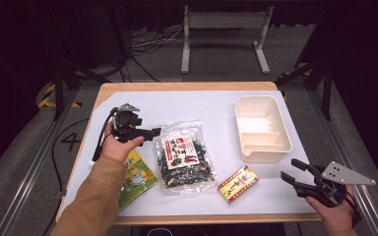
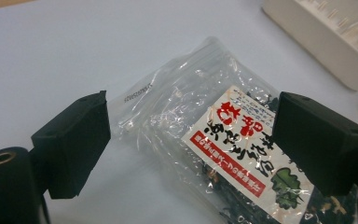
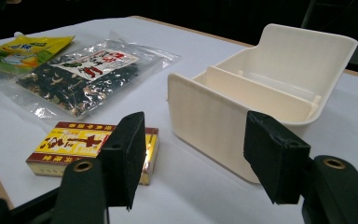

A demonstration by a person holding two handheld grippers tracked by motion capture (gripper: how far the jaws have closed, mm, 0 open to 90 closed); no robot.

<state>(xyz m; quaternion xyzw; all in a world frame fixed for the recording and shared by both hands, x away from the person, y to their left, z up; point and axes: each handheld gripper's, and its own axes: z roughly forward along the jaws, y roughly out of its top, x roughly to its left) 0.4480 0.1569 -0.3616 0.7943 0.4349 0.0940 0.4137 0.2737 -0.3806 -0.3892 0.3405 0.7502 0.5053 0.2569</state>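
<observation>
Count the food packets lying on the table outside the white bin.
3: a clear bag of dried greens in the middle, a yellow-green pouch left of it, partly under the person's forearm, and a red-and-yellow box right of it, near the front edge.

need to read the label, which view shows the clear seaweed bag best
The high view: the whole clear seaweed bag lies unobstructed. The left gripper view is closest, but one black jaw covers part of its label. The right gripper view shows it far off at a shallow angle.
</observation>
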